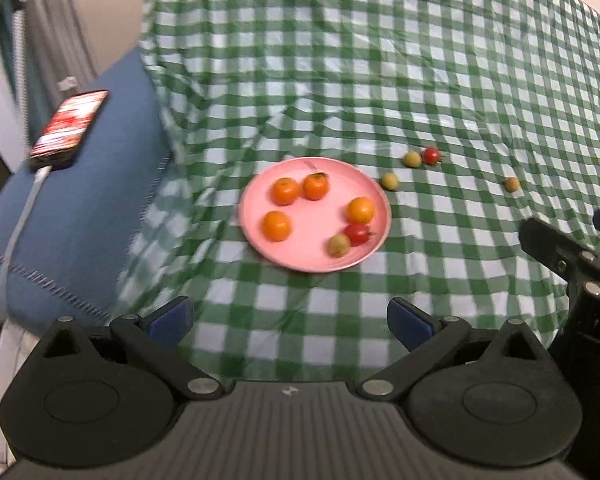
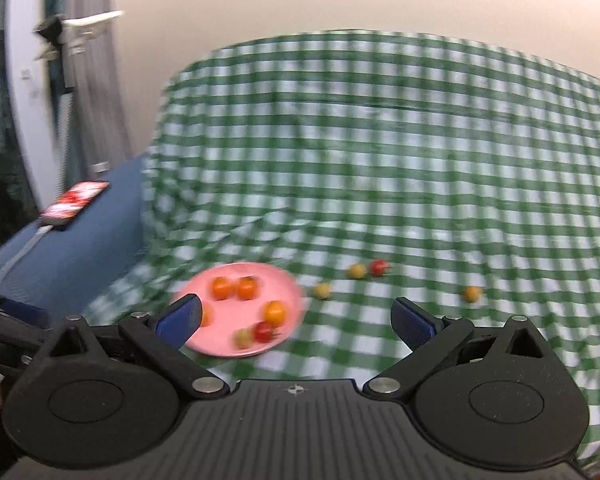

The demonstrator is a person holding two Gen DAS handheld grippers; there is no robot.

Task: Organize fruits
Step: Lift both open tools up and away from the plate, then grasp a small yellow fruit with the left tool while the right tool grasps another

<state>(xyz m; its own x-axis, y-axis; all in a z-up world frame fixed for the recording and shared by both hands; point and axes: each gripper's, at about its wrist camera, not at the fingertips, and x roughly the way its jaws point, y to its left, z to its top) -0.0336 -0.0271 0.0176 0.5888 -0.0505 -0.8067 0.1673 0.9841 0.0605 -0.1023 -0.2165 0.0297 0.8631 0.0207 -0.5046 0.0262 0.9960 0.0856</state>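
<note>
Left wrist view: green-checked cloth (image 1: 380, 80), blue cushion (image 1: 80, 208), both claws (image 1: 290, 322) (image 2: 296, 320) apart, empty.

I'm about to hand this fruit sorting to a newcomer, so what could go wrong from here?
1. Four small fruits lie loose on the wrinkled checked cloth, including the red tomato beside a yellow-green one; a nudge may roll them away.
2. The pink plate already holds six fruits, so another dropped in may knock some out.
3. The phone sits near the cushion's edge; a sweeping left claw could bump it.
</note>
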